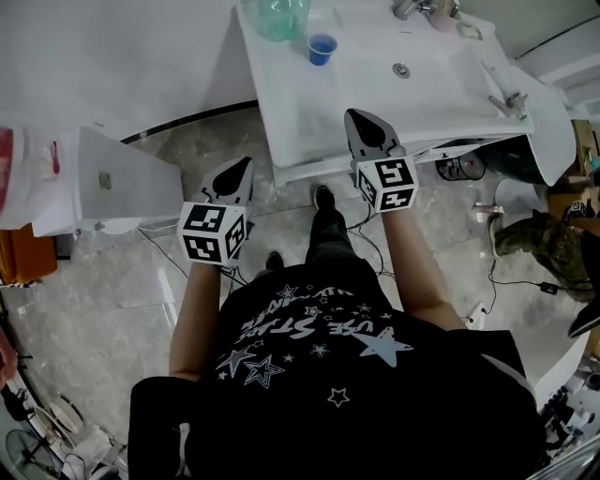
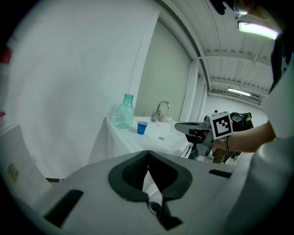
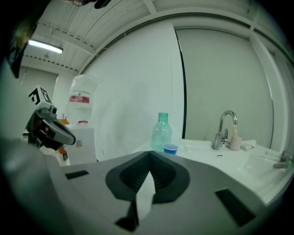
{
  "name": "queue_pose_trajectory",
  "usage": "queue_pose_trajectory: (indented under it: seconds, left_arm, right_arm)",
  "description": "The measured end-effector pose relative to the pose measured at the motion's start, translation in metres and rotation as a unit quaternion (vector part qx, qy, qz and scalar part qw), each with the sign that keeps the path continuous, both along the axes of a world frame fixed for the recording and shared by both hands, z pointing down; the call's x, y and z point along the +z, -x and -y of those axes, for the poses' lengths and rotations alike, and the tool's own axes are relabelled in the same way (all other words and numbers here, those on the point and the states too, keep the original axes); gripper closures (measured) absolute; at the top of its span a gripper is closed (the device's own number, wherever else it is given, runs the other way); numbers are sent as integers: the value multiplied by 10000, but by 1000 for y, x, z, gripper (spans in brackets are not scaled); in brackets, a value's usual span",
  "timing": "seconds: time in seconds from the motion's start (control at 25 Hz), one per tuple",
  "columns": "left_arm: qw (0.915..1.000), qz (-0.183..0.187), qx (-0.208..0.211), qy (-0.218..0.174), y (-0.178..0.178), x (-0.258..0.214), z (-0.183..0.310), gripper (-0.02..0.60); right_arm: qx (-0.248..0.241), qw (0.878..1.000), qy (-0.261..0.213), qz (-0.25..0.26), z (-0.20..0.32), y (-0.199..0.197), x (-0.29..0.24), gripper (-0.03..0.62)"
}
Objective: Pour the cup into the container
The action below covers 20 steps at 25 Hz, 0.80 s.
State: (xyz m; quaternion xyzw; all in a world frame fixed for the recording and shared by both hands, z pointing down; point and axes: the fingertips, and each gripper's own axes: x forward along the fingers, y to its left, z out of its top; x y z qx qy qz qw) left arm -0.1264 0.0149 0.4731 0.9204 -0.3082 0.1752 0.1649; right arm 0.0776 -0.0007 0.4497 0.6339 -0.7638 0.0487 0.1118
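Note:
A small blue cup (image 1: 321, 49) stands on the white sink counter (image 1: 281, 103), beside a clear green bottle (image 1: 274, 17). Both grippers are in the air short of the counter's front edge, well away from the cup. My left gripper (image 1: 246, 165) is lower and to the left, and its jaws meet at the tips with nothing between them. My right gripper (image 1: 354, 114) is just in front of the counter edge, shut and empty. The left gripper view shows the bottle (image 2: 124, 111), the cup (image 2: 142, 127) and the right gripper (image 2: 193, 127). The right gripper view shows the cup (image 3: 170, 148) in front of the bottle (image 3: 161, 131).
A faucet (image 3: 225, 126) and a small soap bottle (image 3: 235, 137) stand behind the sink basin (image 1: 401, 69). A white box-like unit (image 1: 112, 183) stands on the floor at the left. Cables (image 1: 506, 281) lie on the marble floor. The person's legs are below the grippers.

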Motion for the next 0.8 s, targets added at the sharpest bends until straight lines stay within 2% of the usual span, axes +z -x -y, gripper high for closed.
queue_pose_trajectory:
  seconds: [0.44,0.64,0.8]
  left_arm:
    - [9997,-228,73,-82,49,-8,-55,572]
    - [9994,-322,134,-20,64,-9,-75,572]
    - [9994,-300,166,-33,82,-6,-90,572]
  right_arm:
    - [213,9997,-91,25,-79,48,-11,589]
    - [476,9985,-185,175,-105,57,-14,588]
    - [508,9983,-223,189,-123,70,-15,588]
